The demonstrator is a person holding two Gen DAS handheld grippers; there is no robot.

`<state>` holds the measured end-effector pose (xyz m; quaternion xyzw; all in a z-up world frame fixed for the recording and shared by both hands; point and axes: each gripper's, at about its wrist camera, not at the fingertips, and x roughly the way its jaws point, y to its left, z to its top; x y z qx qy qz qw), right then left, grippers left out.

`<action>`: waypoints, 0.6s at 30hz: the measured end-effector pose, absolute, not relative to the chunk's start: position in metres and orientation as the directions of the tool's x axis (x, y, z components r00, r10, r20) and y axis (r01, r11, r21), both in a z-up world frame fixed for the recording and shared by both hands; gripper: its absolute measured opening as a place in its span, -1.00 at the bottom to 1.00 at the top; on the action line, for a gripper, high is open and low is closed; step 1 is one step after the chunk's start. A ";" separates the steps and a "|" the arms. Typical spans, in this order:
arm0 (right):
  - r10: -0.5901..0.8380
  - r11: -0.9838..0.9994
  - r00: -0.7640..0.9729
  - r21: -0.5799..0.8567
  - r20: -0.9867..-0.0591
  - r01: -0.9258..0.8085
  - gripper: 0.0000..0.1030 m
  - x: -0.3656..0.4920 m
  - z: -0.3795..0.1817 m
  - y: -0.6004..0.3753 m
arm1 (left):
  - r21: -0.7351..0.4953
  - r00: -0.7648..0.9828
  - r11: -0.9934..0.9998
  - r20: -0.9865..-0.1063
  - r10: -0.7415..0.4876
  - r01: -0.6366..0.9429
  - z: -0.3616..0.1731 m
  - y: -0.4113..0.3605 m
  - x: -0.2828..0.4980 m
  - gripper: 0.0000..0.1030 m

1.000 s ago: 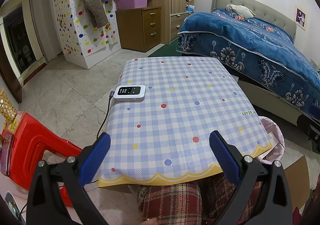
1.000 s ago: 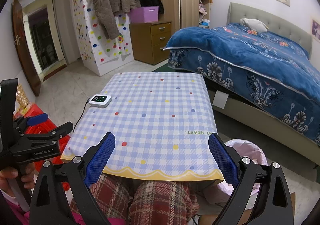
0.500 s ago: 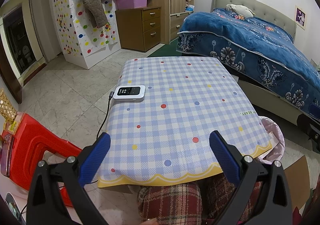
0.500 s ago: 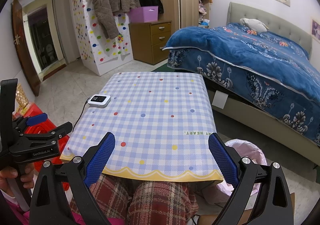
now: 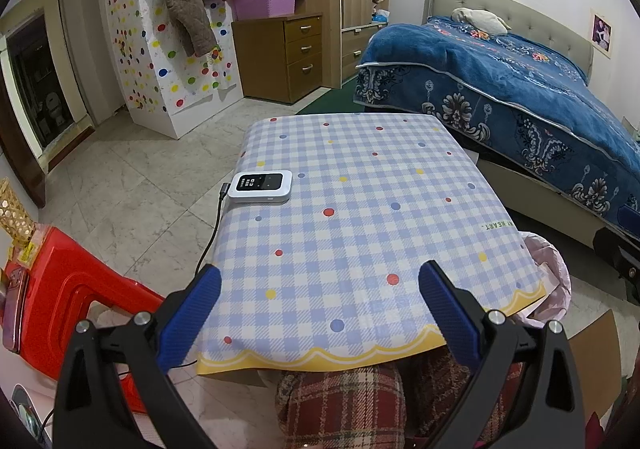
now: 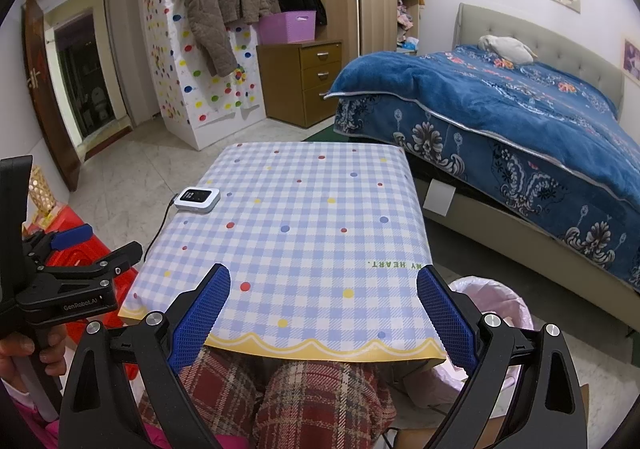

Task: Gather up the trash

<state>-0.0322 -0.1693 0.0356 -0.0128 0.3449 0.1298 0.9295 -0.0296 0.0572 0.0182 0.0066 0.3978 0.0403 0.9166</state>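
Left tongs point(image 5: 320, 293): jaws stood wide apart, nothing between them, over the near edge of the table point(image 5: 360, 209).
Right tongs point(image 6: 323, 295): jaws wide as well, empty, over the same near edge; the left tongs point(image 6: 76, 245) showed at their left, gripped by a hand point(image 6: 24, 353).
Table: covered by a checked, dotted cloth; no trash could be seen on it.
Device point(image 5: 262, 187): small, white, with a dark screen; lay ahead and left of the left tongs, at the table's left edge, its cable point(image 5: 212, 233) hanging over the side.
Bin point(image 6: 500, 313): lined with a pink bag, stood on the floor just right of the right tongs, beside the table's near right corner; its contents could not be made out.
Knees point(image 6: 312, 397): in plaid, under the table edge, below both tongs.
Stool point(image 5: 76, 301): red, on the floor left of the left tongs.
Bed point(image 6: 520, 121): blue blanket, ahead and right, past the table.
Dresser point(image 5: 284, 53): far ahead, a purple basket point(image 5: 266, 1) on top.
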 end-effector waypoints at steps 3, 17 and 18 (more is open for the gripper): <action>0.234 0.966 0.727 0.067 -0.645 -0.251 0.81 -0.032 0.035 -0.170 | 0.046 0.680 0.997 -0.729 0.079 -0.067 0.018 0.058 -0.030 0.87; 0.211 0.977 0.716 0.113 -0.666 -0.183 0.81 -0.014 0.003 -0.206 | 0.051 0.670 0.999 -0.741 0.043 -0.007 0.004 0.047 -0.019 0.87; 0.184 0.983 0.719 0.107 -0.670 -0.152 0.81 -0.012 -0.005 -0.218 | 0.030 0.670 0.999 -0.742 0.010 0.017 0.002 0.045 -0.018 0.87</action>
